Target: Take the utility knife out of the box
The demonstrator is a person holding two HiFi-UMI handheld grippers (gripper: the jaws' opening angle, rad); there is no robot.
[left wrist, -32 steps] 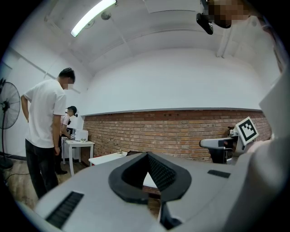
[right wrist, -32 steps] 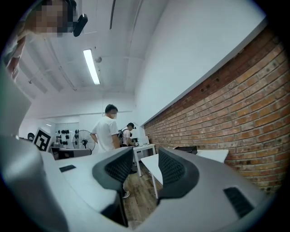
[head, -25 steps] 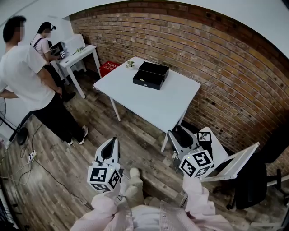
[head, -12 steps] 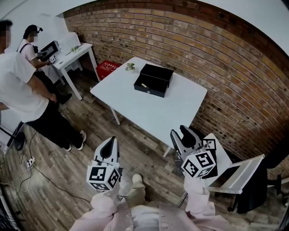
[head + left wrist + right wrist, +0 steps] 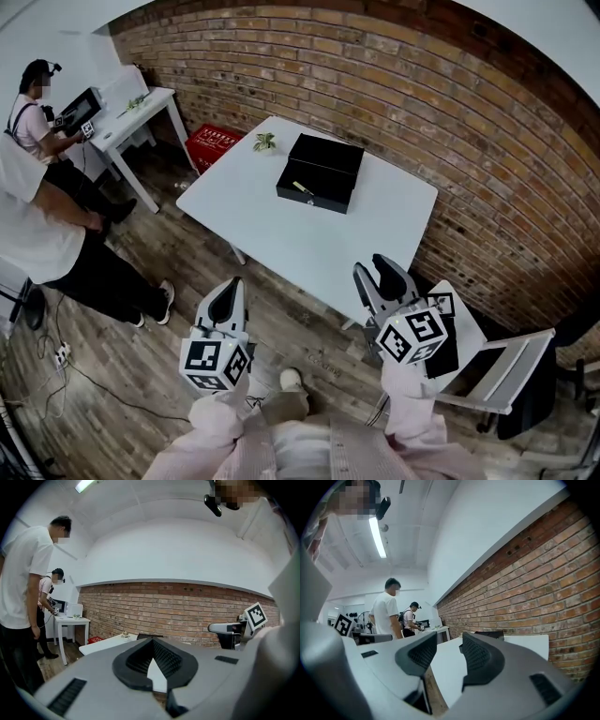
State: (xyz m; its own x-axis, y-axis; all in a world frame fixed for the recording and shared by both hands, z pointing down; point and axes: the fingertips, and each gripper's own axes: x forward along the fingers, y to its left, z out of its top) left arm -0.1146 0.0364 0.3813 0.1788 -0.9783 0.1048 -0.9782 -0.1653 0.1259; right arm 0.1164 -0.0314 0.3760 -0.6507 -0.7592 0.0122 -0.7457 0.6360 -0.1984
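Observation:
A black box (image 5: 319, 173) lies shut on the white table (image 5: 281, 234), toward the brick wall; a small yellowish piece shows on its front face. No utility knife is visible. Both grippers hang over the wooden floor, short of the table's near edge. My left gripper (image 5: 232, 286) is shut and empty, its pads meeting at the tip (image 5: 151, 641). My right gripper (image 5: 378, 270) is open with nothing between its fingers (image 5: 447, 641). The box (image 5: 487, 633) shows as a dark strip past the right jaws.
A small plant (image 5: 265, 142) stands at the table's far corner. A red crate (image 5: 214, 143) sits on the floor behind. Two people (image 5: 37, 225) stand at the left by a small white desk (image 5: 141, 108). A white chair (image 5: 487, 361) is at my right.
The view has moved nearer the table; the table and box now sit more central and the people have slid toward the left edge. Both grippers keep their pose.

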